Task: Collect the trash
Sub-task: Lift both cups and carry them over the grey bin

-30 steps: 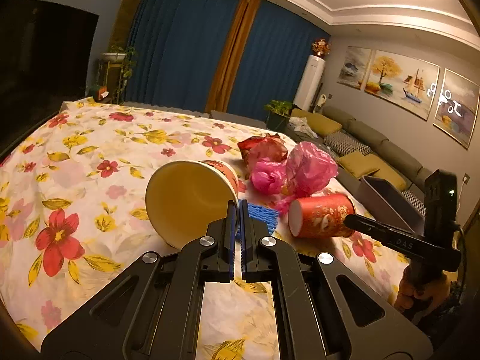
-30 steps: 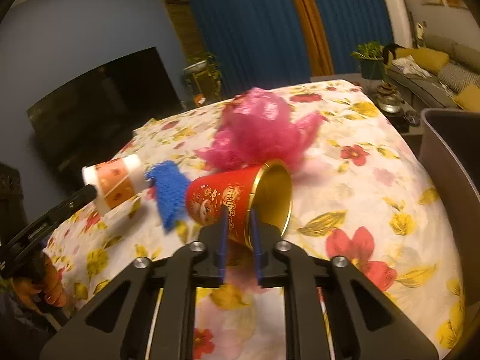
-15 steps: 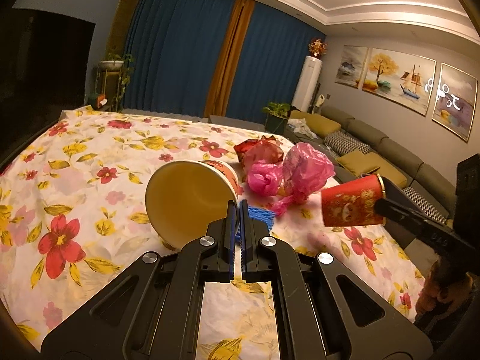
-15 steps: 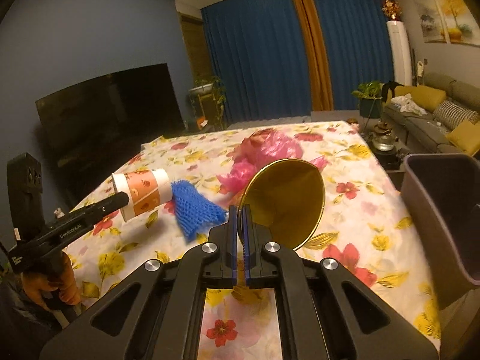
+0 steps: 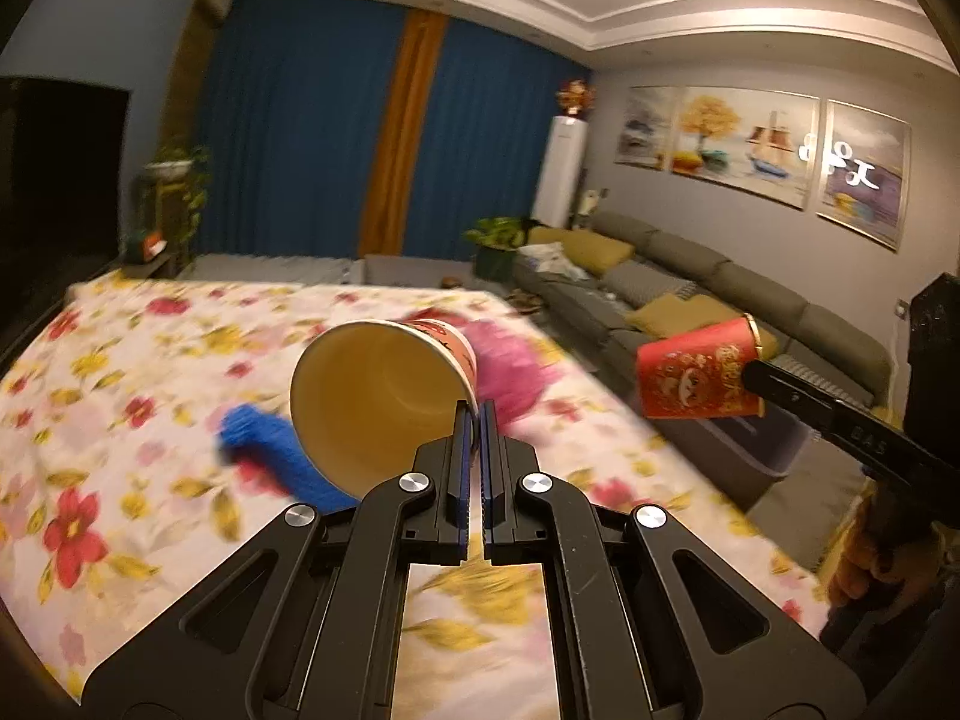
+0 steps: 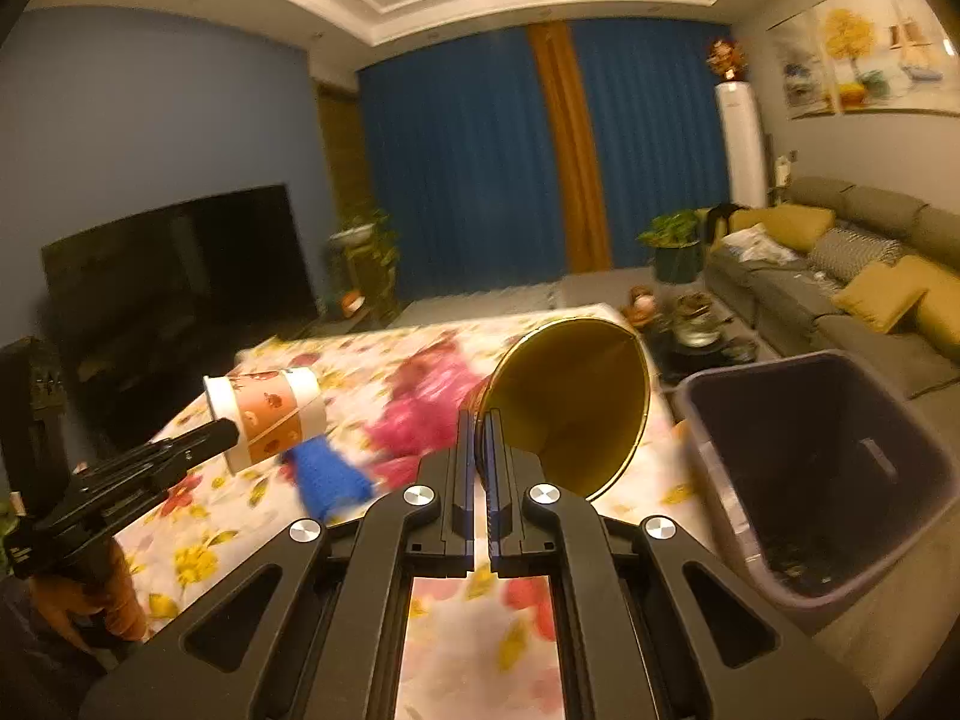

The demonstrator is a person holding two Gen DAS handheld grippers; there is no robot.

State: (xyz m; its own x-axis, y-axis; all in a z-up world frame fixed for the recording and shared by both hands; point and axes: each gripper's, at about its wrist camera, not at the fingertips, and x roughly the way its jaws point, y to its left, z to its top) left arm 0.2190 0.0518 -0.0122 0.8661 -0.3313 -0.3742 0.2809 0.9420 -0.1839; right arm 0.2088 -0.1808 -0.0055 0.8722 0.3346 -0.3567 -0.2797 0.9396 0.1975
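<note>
My left gripper [image 5: 474,414] is shut on the rim of an orange-and-white paper cup [image 5: 378,402], which it holds above the floral table with its mouth toward the camera. The same paper cup [image 6: 264,420] shows at the left in the right wrist view. My right gripper [image 6: 481,420] is shut on the rim of a red cup with a gold inside [image 6: 576,408], also off the table. That red cup [image 5: 696,372] hangs at the right in the left wrist view. A blue mesh scrap [image 5: 270,450] and a crumpled pink bag [image 5: 504,360] lie on the table.
A grey trash bin [image 6: 840,480] stands open beside the table's right edge. Behind it runs a grey sofa [image 6: 852,276] with yellow cushions. A floral cloth covers the table [image 5: 120,408]. A dark TV [image 6: 180,264] and blue curtains are at the back.
Both cups have come up off the table. The right gripper closed on the red cup's rim and swung it up toward the bin; the left gripper rose with the paper cup.
</note>
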